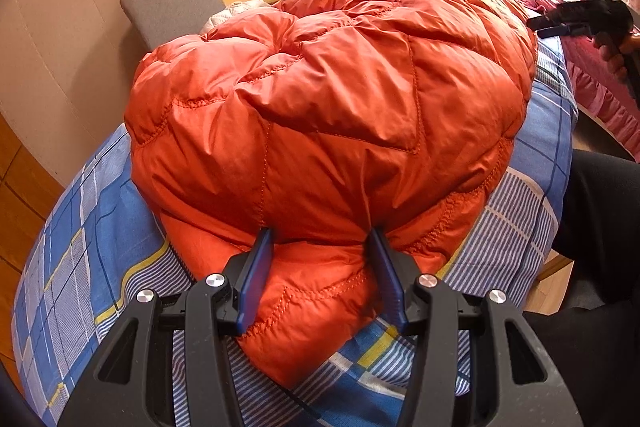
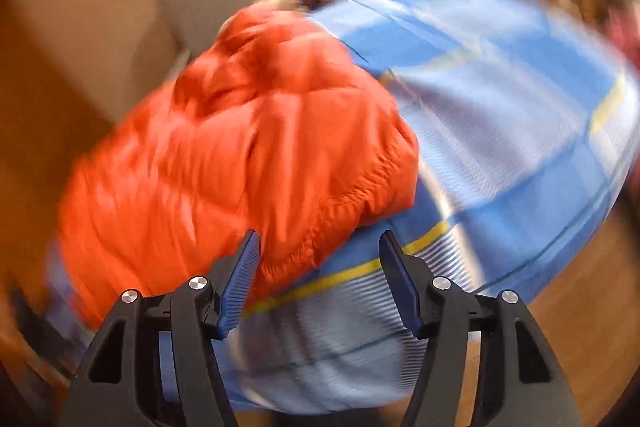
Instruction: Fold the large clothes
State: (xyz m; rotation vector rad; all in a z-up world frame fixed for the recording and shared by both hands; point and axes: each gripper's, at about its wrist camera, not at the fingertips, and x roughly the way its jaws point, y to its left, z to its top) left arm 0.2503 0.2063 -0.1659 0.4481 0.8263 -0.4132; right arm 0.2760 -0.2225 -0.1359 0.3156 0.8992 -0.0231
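Orange quilted jacket (image 1: 328, 115) lies bunched on the blue plaid bedsheet (image 1: 100, 239); my left gripper (image 1: 320, 239) straddles its near fold, fingers apart, unclamped. My right gripper (image 2: 318, 241), beyond, hangs spread, holding nothing.

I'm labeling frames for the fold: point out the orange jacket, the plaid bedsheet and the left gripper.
orange jacket (image 1: 328, 99): left wrist view, quilted top panel.
plaid bedsheet (image 1: 80, 247): left wrist view, bare blue check.
left gripper (image 1: 322, 239): left wrist view, between fingertips.

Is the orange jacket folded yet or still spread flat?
Folded: the orange jacket sits doubled into a thick, puffy bundle on the bed.
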